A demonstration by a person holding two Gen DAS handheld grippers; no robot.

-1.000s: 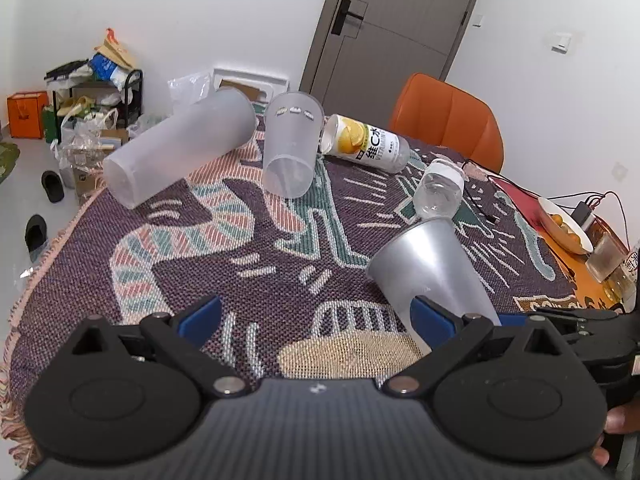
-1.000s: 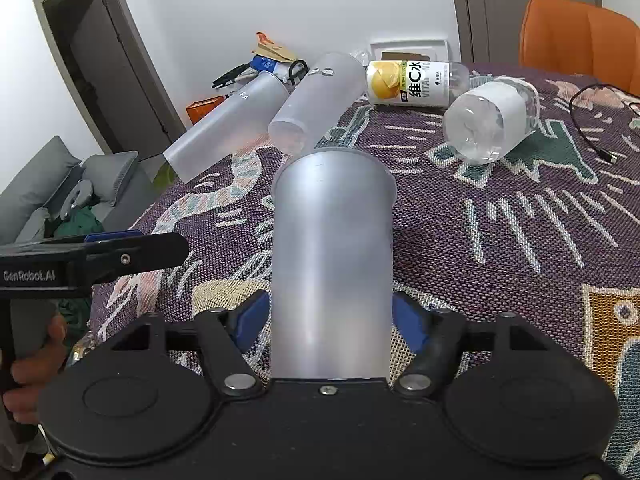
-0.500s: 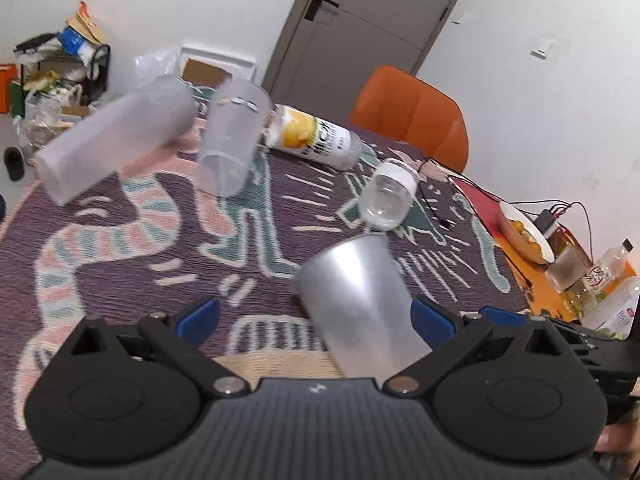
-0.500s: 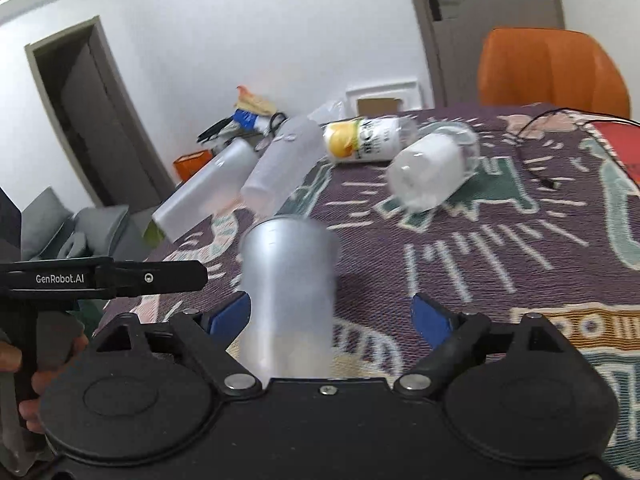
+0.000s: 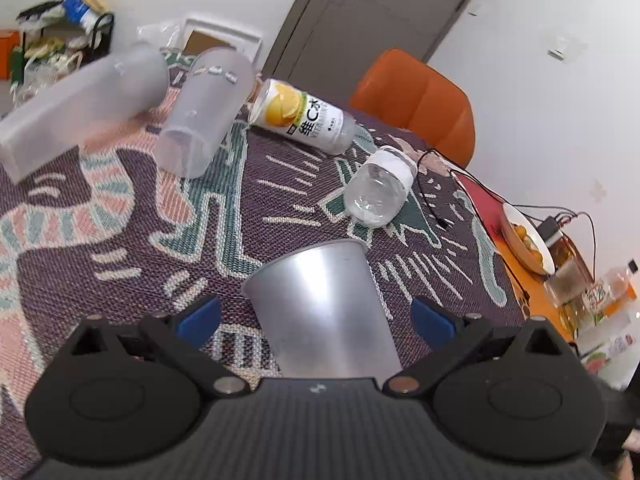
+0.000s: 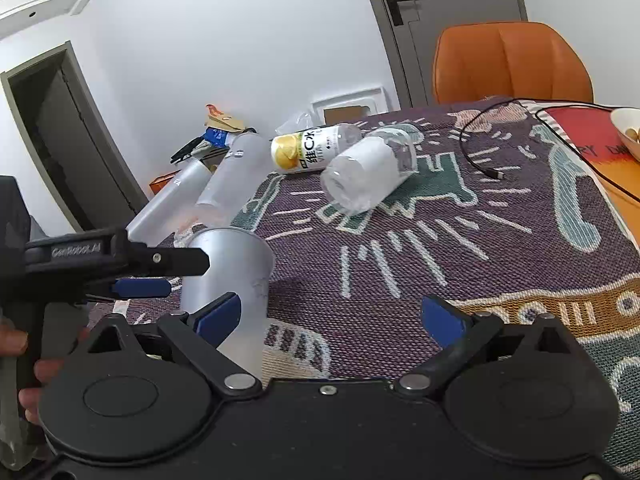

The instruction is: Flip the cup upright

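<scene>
My left tool (image 5: 316, 320) gapes wide around the cup (image 5: 320, 312), touching nothing. My right tool (image 6: 332, 316) is wide too, the cup just beside its left finger (image 6: 218, 314).

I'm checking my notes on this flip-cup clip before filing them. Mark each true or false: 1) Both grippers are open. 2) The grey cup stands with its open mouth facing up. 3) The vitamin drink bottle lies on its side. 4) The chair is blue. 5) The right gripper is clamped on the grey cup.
1) True: the left gripper and right gripper both stand wide open.
2) False: the grey cup shows a closed end on top, so it looks upside down.
3) True: the vitamin drink bottle lies on the woven cloth.
4) False: the chair is orange.
5) False: its fingers are spread; the cup sits by the left one.
</scene>
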